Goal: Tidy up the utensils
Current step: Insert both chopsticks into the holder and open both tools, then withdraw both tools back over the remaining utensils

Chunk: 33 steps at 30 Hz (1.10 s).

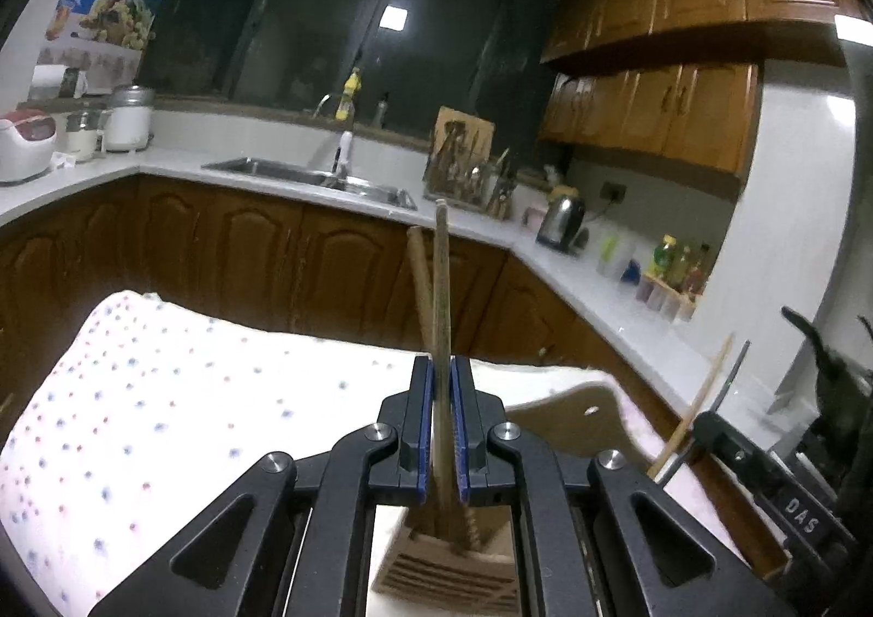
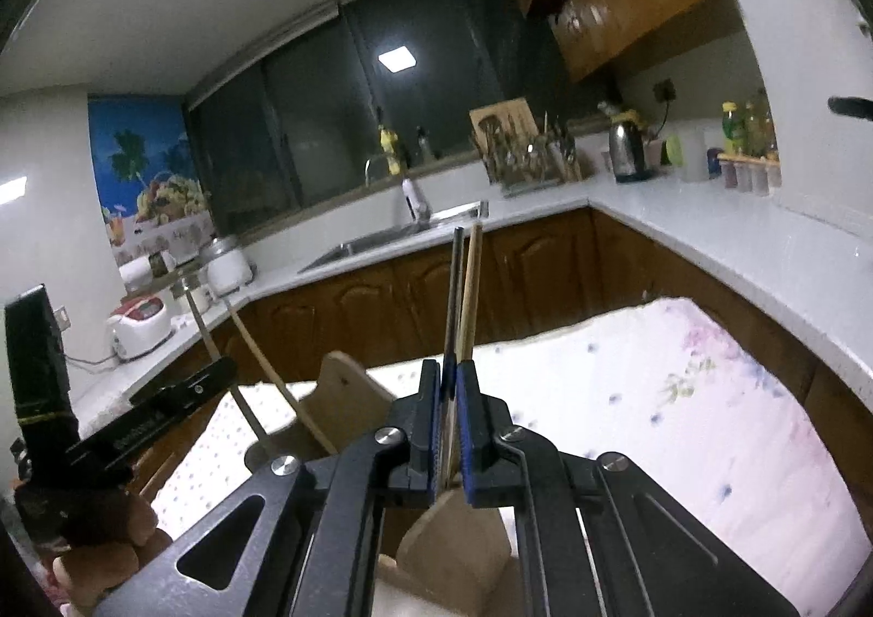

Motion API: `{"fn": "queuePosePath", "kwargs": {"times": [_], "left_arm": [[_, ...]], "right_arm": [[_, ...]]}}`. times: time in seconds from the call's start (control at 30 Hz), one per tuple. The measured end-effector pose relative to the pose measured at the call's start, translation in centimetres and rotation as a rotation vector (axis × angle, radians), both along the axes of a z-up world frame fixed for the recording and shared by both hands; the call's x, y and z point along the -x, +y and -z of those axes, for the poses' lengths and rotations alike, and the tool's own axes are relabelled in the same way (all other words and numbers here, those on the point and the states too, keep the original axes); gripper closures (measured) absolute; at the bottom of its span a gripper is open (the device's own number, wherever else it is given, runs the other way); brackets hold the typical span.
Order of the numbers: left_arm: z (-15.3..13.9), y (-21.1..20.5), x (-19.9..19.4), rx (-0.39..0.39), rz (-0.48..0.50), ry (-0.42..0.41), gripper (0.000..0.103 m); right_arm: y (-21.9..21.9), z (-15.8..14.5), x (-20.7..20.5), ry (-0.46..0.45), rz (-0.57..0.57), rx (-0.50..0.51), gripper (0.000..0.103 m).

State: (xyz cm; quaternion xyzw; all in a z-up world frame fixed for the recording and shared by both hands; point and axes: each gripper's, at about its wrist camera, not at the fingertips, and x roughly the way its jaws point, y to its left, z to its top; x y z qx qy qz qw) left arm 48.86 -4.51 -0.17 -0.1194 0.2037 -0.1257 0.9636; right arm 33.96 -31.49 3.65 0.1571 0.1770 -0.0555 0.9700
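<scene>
My left gripper (image 1: 442,366) is shut on a pair of brown wooden chopsticks (image 1: 441,289) that stand upright, their lower ends over a slotted wooden utensil holder (image 1: 447,570) on the spotted tablecloth (image 1: 191,399). My right gripper (image 2: 448,371) is shut on a dark and a light chopstick (image 2: 462,289), also upright above the wooden holder (image 2: 453,546). The right gripper shows at the right edge of the left wrist view (image 1: 764,469), and the left gripper (image 2: 163,399) shows at the left of the right wrist view.
Behind the table run brown cabinets (image 1: 273,257) and a white counter (image 1: 600,300) with a sink (image 1: 305,172), kettle (image 1: 562,221), utensil rack (image 1: 469,175) and bottles (image 1: 676,262). A rice cooker (image 1: 24,142) stands at the left.
</scene>
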Motion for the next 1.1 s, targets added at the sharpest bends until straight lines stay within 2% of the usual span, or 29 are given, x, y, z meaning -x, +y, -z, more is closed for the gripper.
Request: {"fn": "queuePosePath", "kwargs": {"times": [0.1,0.3,0.57,0.63,0.7,0.73,0.8,0.87,0.9,0.97,1.03,1.07,1.1], "left_arm": [[-0.7,0.1,0.3,0.008,0.015,0.039,0.097],[-2.2,0.0,-0.5,0.002,0.025,0.039,0.097],[-2.5,0.4,-1.4,0.000,0.035,0.042,0.097],[-2.5,0.5,-1.5,0.001,0.036,0.045,0.097],[-2.5,0.6,-1.5,-0.001,0.031,0.066,0.092],[-2.6,0.7,-1.5,0.003,0.030,0.075,0.089],[-2.9,1.0,-0.9,0.012,0.018,0.071,0.069],[-3.3,1.4,0.0,0.014,0.010,0.053,0.061],[-3.6,1.6,0.4,0.009,0.004,0.056,0.050],[-3.7,2.0,1.5,0.007,-0.001,0.056,0.039],[-3.7,2.5,2.9,-0.015,-0.034,0.068,0.023],[-3.7,2.8,3.6,-0.026,-0.057,0.075,0.018],[-3.6,3.3,4.5,-0.027,-0.064,0.074,0.017]], "right_arm": [[-0.1,0.0,-0.1,0.009,0.001,-0.008,0.097],[-0.5,0.4,-0.5,0.046,-0.003,-0.034,0.097],[-0.6,0.2,-0.8,0.065,-0.018,-0.051,0.097],[-0.7,0.2,-0.7,0.064,-0.019,-0.060,0.092],[-0.9,0.0,-0.4,0.058,-0.022,-0.070,0.091],[-0.9,-0.1,-0.3,0.057,-0.018,-0.066,0.087],[-1.0,-0.4,0.3,0.044,-0.005,-0.068,0.077],[-1.2,-0.7,0.9,0.028,0.001,-0.082,0.070],[-1.3,-0.9,1.4,0.018,0.008,-0.088,0.064],[-1.4,-1.1,2.0,0.009,0.015,-0.100,0.054],[-1.7,-1.4,2.8,0.003,0.024,-0.111,0.018],[-1.8,-1.5,3.5,-0.004,0.031,-0.117,0.013],[-1.8,-1.6,4.3,-0.020,0.035,-0.123,0.011]]}}
